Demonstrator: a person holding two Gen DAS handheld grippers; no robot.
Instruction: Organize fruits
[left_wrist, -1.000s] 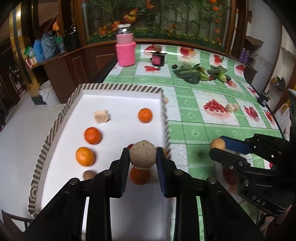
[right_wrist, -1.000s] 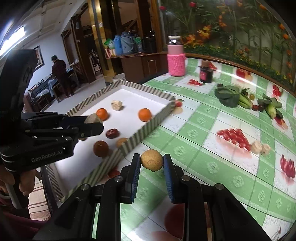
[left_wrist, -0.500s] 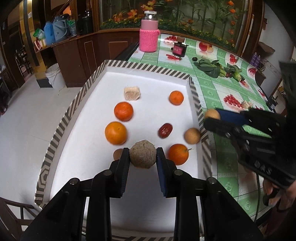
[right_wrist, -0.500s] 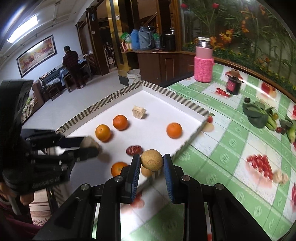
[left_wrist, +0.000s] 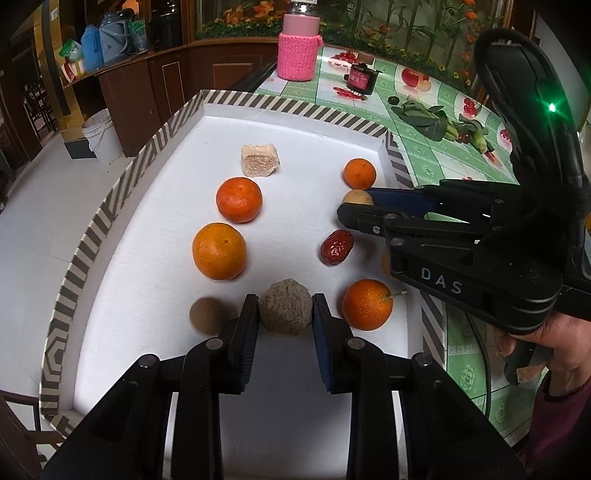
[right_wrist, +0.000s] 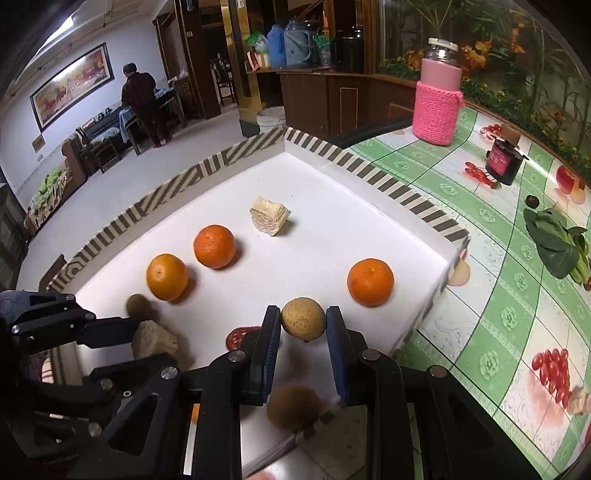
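Left gripper clamped, right gripper clamped

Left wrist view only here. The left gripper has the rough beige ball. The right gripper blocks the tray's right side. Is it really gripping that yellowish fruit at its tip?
Observer: Yes. The right wrist view shows the right gripper shut on the yellowish fruit, with a pad pressed on each side. It is held over the white floor of the tray.
Operator: Is anything hidden under it?
Observer: A brown fuzzy fruit lies on the tray floor and shows between the fingers, behind the held fruit.
Operator: Is anyone in the room?
Observer: A person stands in the far room, back turned, by a dark table.
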